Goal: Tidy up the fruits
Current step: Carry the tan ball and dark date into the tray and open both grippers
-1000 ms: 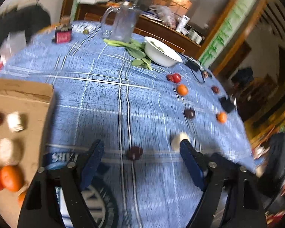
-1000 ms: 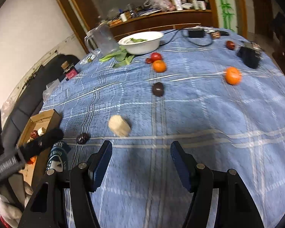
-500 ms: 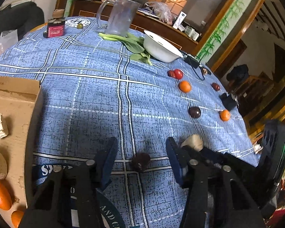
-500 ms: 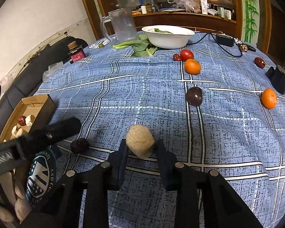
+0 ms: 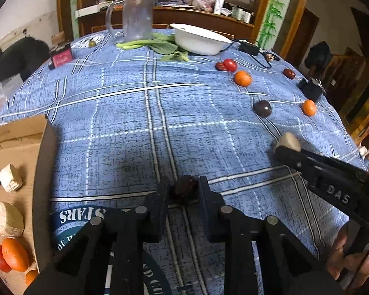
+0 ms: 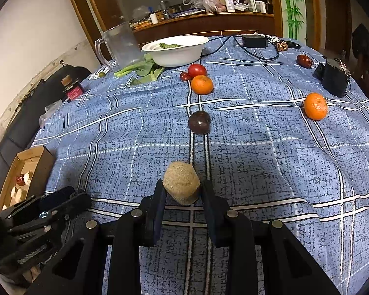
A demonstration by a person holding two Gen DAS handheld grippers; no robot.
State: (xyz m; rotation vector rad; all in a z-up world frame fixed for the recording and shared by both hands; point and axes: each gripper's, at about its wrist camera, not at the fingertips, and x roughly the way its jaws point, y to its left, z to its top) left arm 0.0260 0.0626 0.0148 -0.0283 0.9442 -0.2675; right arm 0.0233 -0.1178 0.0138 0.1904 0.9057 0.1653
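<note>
**Grippers pinching two pieces near the front table edge**

Tablecloth [image 5: 125,113] in blue plaid is stretching wide ahead of both grippers, and most of it is lying bare between them and the far clutter. To the left of the left gripper [image 5: 183,191], the cardboard box [image 5: 40,162] is standing with its near wall upright, and its open top is showing pale chunks, a red fruit and an orange piece inside. On its right, the right gripper's arm is crossing the cloth diagonally, leaving a bare strip of cloth between the two tools.

The left gripper's fingers are pressing against both sides of a dark wrinkled fruit [image 5: 185,188], small and brownish-black, sitting low at the cloth; whether it is touching the cloth cannot be told.

The right gripper [image 6: 183,191] is clamping a tan, rough-textured chunk [image 6: 182,182], blunt and roughly cylindrical, between its pads. Straight ahead of it a dark plum [image 6: 199,122] is lying apart, then an orange mandarin [image 6: 202,84] just beside a red tomato [image 6: 197,70]. Further right, a second mandarin [image 6: 315,106] is resting near a black case [image 6: 334,78] close to the table's right edge. At the far side, a white bowl [image 6: 177,51], leafy greens [image 6: 140,70] and a clear jug [image 6: 121,45] are crowding together.
</note>
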